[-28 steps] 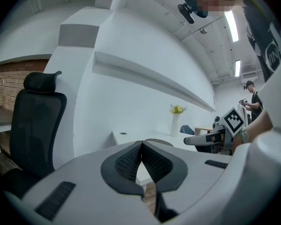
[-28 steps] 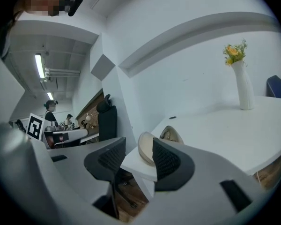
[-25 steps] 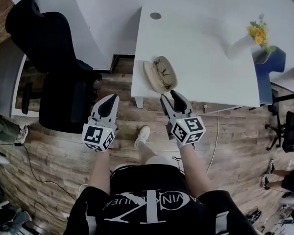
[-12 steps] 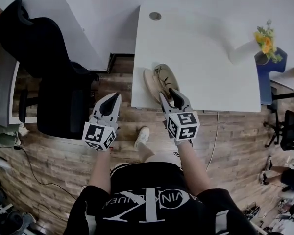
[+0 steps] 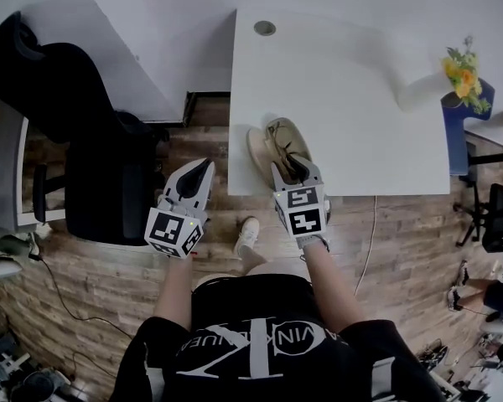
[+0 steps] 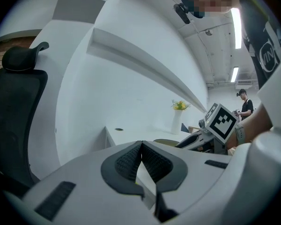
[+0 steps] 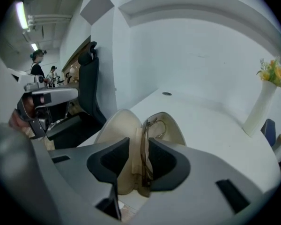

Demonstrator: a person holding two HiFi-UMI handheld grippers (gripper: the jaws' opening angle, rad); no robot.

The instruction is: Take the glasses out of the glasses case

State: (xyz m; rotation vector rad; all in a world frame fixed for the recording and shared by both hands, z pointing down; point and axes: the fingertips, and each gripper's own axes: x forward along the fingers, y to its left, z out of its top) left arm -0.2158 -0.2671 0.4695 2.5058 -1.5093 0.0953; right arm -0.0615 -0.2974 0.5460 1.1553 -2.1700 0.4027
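Observation:
An open beige glasses case (image 5: 258,146) lies at the near edge of the white table (image 5: 344,90), with brown-framed glasses (image 5: 282,139) in its right half. My right gripper (image 5: 292,164) points down into the case. In the right gripper view its jaws (image 7: 139,146) straddle the glasses (image 7: 144,139) and the case's middle ridge (image 7: 117,135) and are closing; the pads do not clamp them. My left gripper (image 5: 204,166) hovers left of the table over the floor, shut and empty (image 6: 141,144).
A white vase with yellow flowers (image 5: 427,82) stands at the table's far right. A round cable hole (image 5: 265,28) is at the table's back. A black office chair (image 5: 92,141) stands left of the table and a blue chair (image 5: 457,132) to its right.
My right gripper has moved forward and down from the floor side onto the case, tilting downward, and its jaws have narrowed. The left gripper has drifted a little forward.

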